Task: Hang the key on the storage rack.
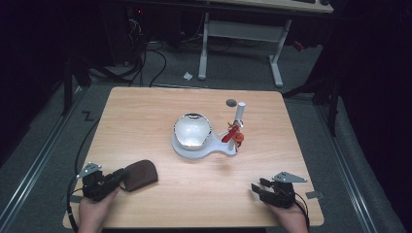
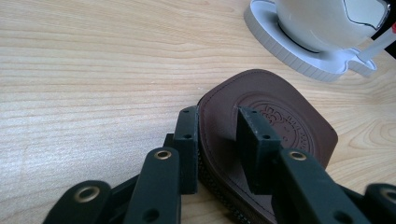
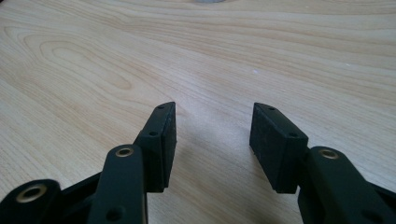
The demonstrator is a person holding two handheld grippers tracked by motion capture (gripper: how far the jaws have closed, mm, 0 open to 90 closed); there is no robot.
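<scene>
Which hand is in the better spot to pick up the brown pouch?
The left one. The left gripper already has its fingers around the near edge of the brown pouch. The right gripper sits open over bare table, far across from the pouch.

1. Ahead of the right tool [image 1: 260, 187], bare desk [image 1: 145, 111] runs open.
2. The brown pouch [image 1: 141, 174] sits between the left tool's [image 1: 118, 176] jaws, blocking its way forward.
3. Beyond the pouch, the white stand [image 1: 194, 148] and bowl [image 1: 192, 130] obstruct the desk's middle.
</scene>
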